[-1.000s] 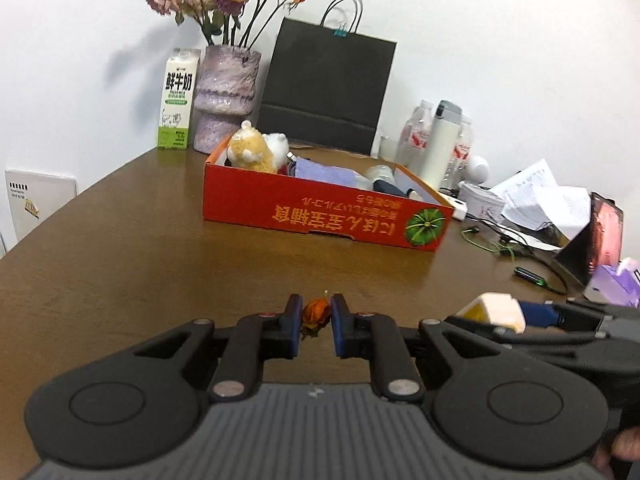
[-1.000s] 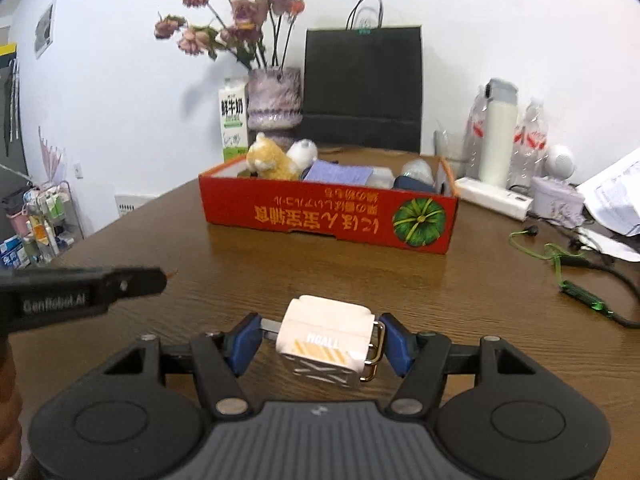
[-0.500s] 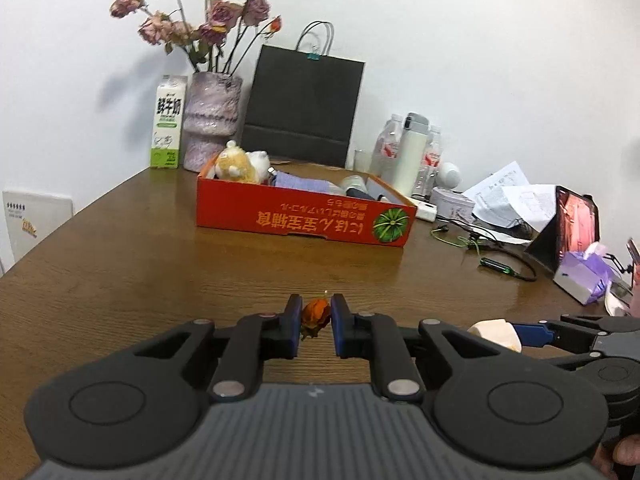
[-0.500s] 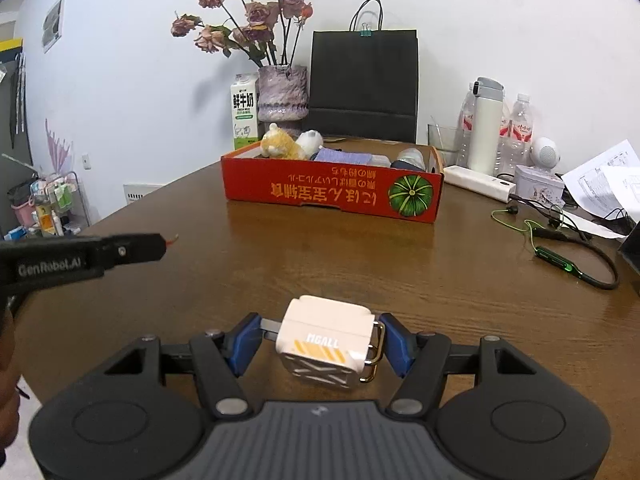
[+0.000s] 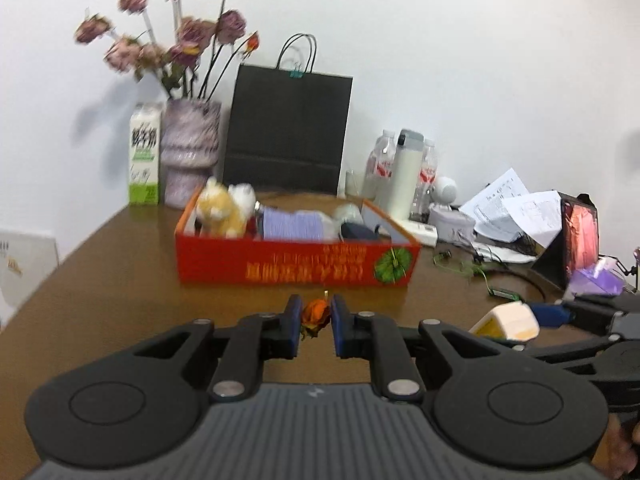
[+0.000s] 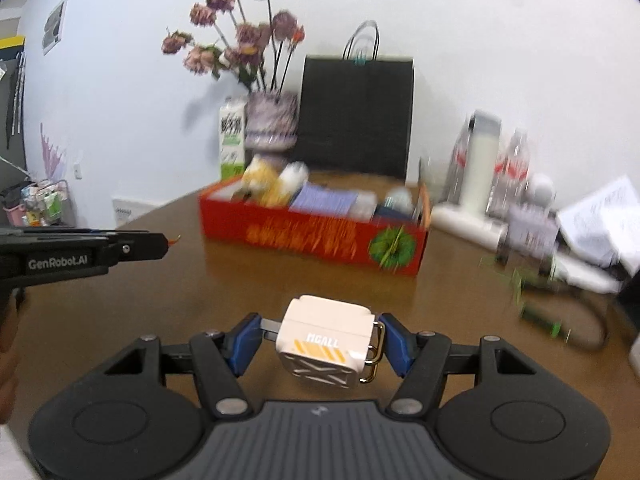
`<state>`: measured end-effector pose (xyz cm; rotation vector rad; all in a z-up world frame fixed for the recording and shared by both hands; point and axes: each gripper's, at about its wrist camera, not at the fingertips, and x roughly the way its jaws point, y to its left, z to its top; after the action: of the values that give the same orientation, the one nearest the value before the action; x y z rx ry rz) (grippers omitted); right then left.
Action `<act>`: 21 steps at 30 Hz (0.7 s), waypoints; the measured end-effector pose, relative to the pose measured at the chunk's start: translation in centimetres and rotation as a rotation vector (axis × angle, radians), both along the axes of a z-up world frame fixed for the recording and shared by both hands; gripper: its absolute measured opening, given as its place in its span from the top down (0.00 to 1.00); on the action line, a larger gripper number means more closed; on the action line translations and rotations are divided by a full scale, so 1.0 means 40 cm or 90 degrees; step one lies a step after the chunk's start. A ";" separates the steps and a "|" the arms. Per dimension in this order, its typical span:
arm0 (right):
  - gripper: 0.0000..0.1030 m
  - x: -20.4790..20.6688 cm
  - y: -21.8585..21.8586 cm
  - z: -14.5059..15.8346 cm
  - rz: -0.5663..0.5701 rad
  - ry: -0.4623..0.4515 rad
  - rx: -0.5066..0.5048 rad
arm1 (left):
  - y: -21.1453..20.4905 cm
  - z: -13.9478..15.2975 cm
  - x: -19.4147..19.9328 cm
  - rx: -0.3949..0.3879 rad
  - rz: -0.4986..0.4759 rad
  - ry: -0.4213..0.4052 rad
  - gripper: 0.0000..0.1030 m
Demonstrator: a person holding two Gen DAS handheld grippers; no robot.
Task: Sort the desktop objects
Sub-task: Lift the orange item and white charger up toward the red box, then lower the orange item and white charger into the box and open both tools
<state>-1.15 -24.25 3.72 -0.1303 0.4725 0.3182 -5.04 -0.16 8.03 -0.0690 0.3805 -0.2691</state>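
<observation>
My left gripper point(image 5: 315, 322) is shut on a small dried orange rosebud point(image 5: 315, 314), held above the brown table. It shows from the side in the right wrist view point(image 6: 160, 242). My right gripper point(image 6: 320, 338) is shut on a white MCALL charger block point(image 6: 326, 340), which also shows at the right of the left wrist view point(image 5: 506, 320). A red cardboard box point(image 5: 296, 266) stands ahead of both, holding a plush toy point(image 5: 222, 210), a purple pack and other items. It also shows in the right wrist view point(image 6: 312, 236).
Behind the box stand a vase of dried roses point(image 5: 190, 152), a milk carton point(image 5: 144, 154) and a black paper bag point(image 5: 288, 132). Bottles point(image 5: 404, 176), papers point(image 5: 516, 208), a power strip and green cables point(image 6: 544, 320) crowd the right side.
Both grippers have moved nearer to the red box, which looks larger now. Both views are blurred by motion. The holds on the rosebud and the charger block are unchanged.
</observation>
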 end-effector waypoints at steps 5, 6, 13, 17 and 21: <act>0.39 0.157 -0.005 0.068 0.006 -0.012 0.023 | 0.015 0.059 0.169 -0.010 -0.009 -0.011 0.84; 0.39 0.200 -0.006 0.083 0.005 -0.010 0.035 | 0.019 0.069 0.211 -0.004 -0.003 -0.005 0.84; 0.39 0.535 0.044 0.107 0.002 0.066 0.107 | 0.018 0.032 0.494 0.032 0.017 0.073 0.84; 0.39 0.716 0.101 0.014 -0.014 0.179 0.119 | -0.001 -0.076 0.619 0.070 0.037 0.153 0.84; 0.38 0.802 0.134 -0.074 -0.054 0.280 0.108 | 0.009 -0.085 0.654 0.060 0.040 0.200 0.70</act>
<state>30.95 -18.91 0.75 0.1286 0.8806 0.3030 21.11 0.20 4.63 -0.0300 0.7007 -0.1783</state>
